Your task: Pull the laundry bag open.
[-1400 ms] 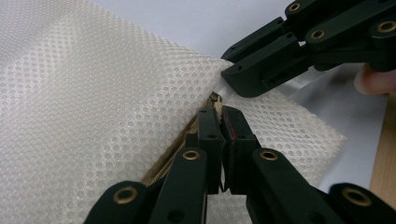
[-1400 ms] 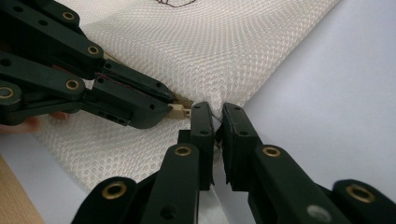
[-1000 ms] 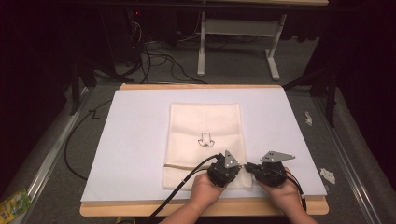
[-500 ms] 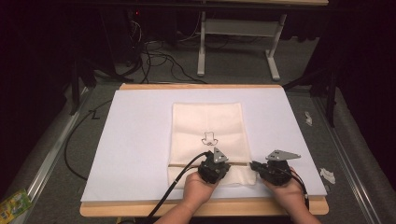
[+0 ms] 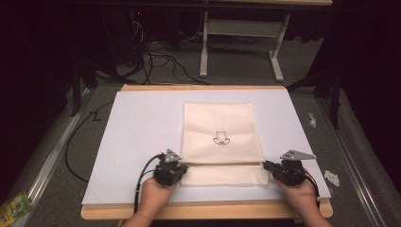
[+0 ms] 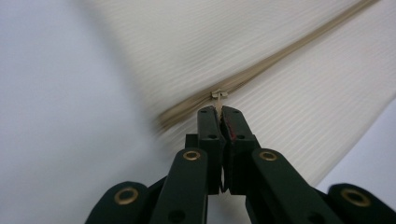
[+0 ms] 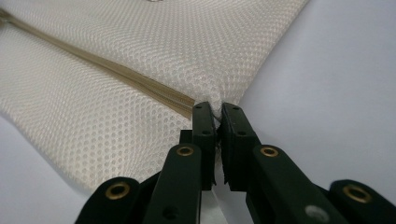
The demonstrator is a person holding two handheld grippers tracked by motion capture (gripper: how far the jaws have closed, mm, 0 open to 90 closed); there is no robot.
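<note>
A cream mesh zip bag (image 5: 222, 127) lies flat on the white mat (image 5: 137, 137), with a small dark print (image 5: 221, 139) at its middle. A tan zipper (image 5: 227, 164) runs across its near part. At the zipper's left end my left gripper (image 5: 182, 171) is shut on the zipper pull (image 6: 218, 94); in the left gripper view the gripper (image 6: 221, 112) pinches the pull's tab. My right gripper (image 5: 265, 166) is shut on the bag's right edge, where the zipper (image 7: 116, 72) ends; in the right gripper view the gripper (image 7: 218, 108) bunches the mesh (image 7: 140, 46).
The mat covers a wooden table (image 5: 203, 210) whose front edge is just below my hands. Black cables (image 5: 142, 177) trail off the left gripper and across the floor. White scraps (image 5: 332, 177) lie on the floor at the right. A metal table frame (image 5: 241, 33) stands behind.
My left gripper has slid left along the zipper from near the bag's right side to its left end. The right gripper has shifted slightly right, still on the bag's edge.
</note>
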